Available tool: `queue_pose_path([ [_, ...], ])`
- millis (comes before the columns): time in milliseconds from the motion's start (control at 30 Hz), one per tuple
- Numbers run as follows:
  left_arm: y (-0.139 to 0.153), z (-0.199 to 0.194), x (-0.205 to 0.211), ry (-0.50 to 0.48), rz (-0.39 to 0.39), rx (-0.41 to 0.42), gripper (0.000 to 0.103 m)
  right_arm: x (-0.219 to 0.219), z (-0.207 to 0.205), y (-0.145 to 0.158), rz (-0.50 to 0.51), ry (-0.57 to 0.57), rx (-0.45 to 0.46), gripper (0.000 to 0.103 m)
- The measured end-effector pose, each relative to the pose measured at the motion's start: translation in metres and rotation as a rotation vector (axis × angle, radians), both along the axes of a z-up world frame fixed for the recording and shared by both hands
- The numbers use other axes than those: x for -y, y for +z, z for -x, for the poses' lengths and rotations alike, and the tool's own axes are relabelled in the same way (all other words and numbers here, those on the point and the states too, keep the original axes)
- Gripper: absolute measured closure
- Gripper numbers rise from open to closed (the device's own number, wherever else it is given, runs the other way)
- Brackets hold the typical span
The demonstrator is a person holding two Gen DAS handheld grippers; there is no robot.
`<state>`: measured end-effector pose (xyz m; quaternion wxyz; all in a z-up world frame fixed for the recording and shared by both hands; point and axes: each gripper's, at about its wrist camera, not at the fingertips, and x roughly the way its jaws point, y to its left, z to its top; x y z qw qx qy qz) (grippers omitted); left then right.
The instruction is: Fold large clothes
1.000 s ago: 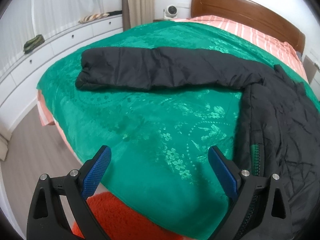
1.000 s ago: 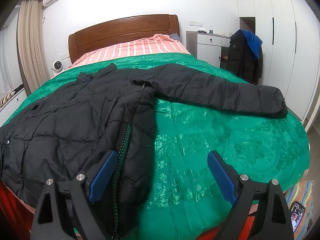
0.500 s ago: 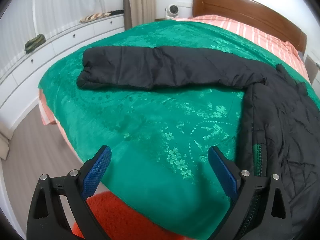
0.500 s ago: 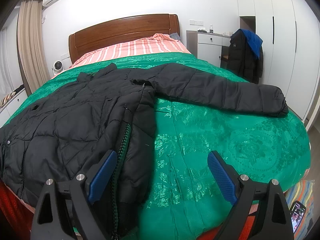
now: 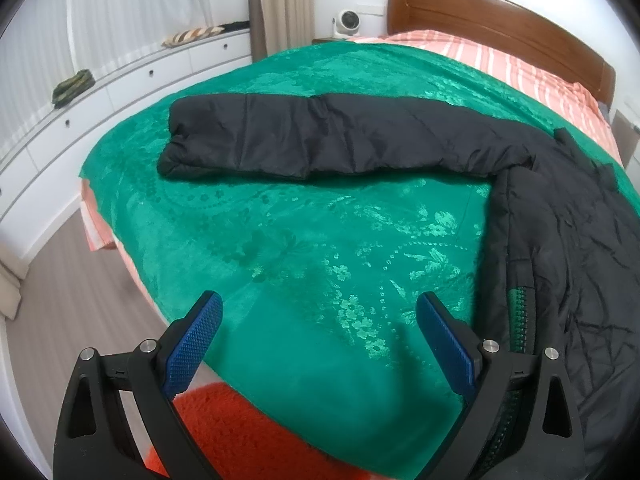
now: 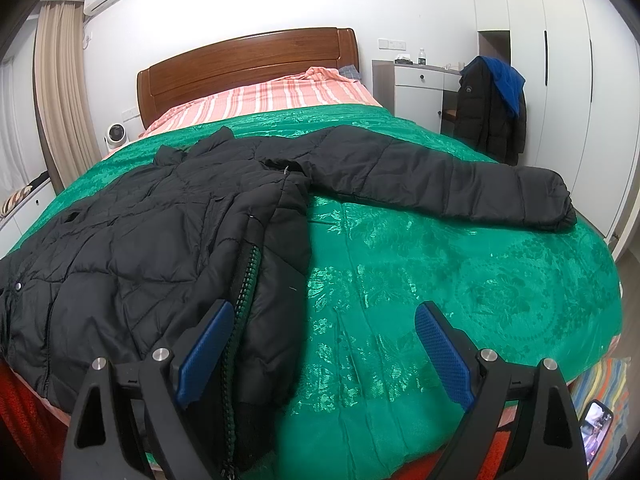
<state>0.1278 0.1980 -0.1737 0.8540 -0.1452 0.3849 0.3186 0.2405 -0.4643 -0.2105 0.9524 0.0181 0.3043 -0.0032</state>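
The bed point(image 6: 500, 280) fills both views, covered by a green patterned bedspread point(image 5: 320, 248), with a striped pink sheet point(image 6: 272, 98) showing at the head end below a wooden headboard point(image 6: 248, 62).

The black puffer jacket point(image 6: 132, 248) lies spread flat on the bedspread. Its body sits toward the foot edge of the bed, front side up, with the zipper point(image 6: 246, 292) running down to the hem. One sleeve point(image 6: 452, 184) extends straight out across the bedspread in the right wrist view; the other sleeve point(image 5: 320, 138) extends the opposite way in the left wrist view. Both sleeves lie flat and unfolded.

An orange-red rug point(image 5: 240, 432) lies on the floor at the foot of the bed. A second dark jacket with a blue hood point(image 6: 490, 108) hangs beside a white cabinet point(image 6: 420, 92).

The left gripper point(image 5: 320, 344) hangs above the foot edge of the bed, its blue pads point(image 5: 192, 344) spread wide, nothing between them, the jacket's hem just to its right. The right gripper point(image 6: 324, 348) hangs above the jacket's lower front edge, jaws likewise spread wide and touching nothing; its left pad point(image 6: 204, 348) is seen over the zipper.

A phone point(image 6: 598, 428) lies on the floor at lower right.
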Motion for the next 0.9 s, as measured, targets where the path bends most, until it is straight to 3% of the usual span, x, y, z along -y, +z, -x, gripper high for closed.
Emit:
queue_pose_path([
  [133, 0.0, 0.001, -0.001, 0.009, 0.004, -0.004, 0.005, 0.024, 0.001, 0.015, -0.148, 0.011, 0.017, 0.012],
  [233, -0.001, 0.0, -0.003, 0.013, 0.011, -0.002, 0.005, 0.085, -0.006, 0.037, -0.33, -0.105, 0.078, 0.012],
  [300, -0.001, 0.0, -0.004, 0.012, 0.014, -0.002, 0.005, 0.129, -0.02, 0.036, -0.444, -0.195, 0.057, 0.01],
  [400, -0.002, -0.001, -0.006, 0.012, 0.019, -0.004, 0.005, 0.204, -0.045, 0.013, -0.666, -0.351, 0.009, 0.01],
  [533, -0.002, -0.002, -0.006, 0.013, 0.018, -0.007, 0.005, 0.26, -0.088, -0.02, -0.811, -0.449, -0.026, 0.01],
  [567, -0.002, -0.002, -0.005, 0.015, 0.016, -0.009, 0.005, 0.268, -0.1, -0.027, -0.851, -0.452, -0.029, 0.012],
  [633, -0.003, -0.002, -0.004, 0.018, 0.011, -0.014, 0.005, 0.277, -0.116, -0.04, -0.908, -0.506, -0.025, 0.026],
  [700, -0.003, -0.003, -0.003, 0.021, 0.004, -0.02, 0.005, 0.276, -0.123, -0.038, -0.839, -0.574, -0.052, 0.095],
  [800, -0.001, -0.001, -0.001, 0.023, -0.011, -0.023, 0.005, 0.268, -0.124, -0.016, -0.602, -0.651, -0.038, 0.097],
  [900, -0.002, 0.0, -0.001, 0.019, -0.015, -0.025, 0.005, 0.257, -0.131, -0.015, -0.551, -0.685, -0.089, 0.096],
])
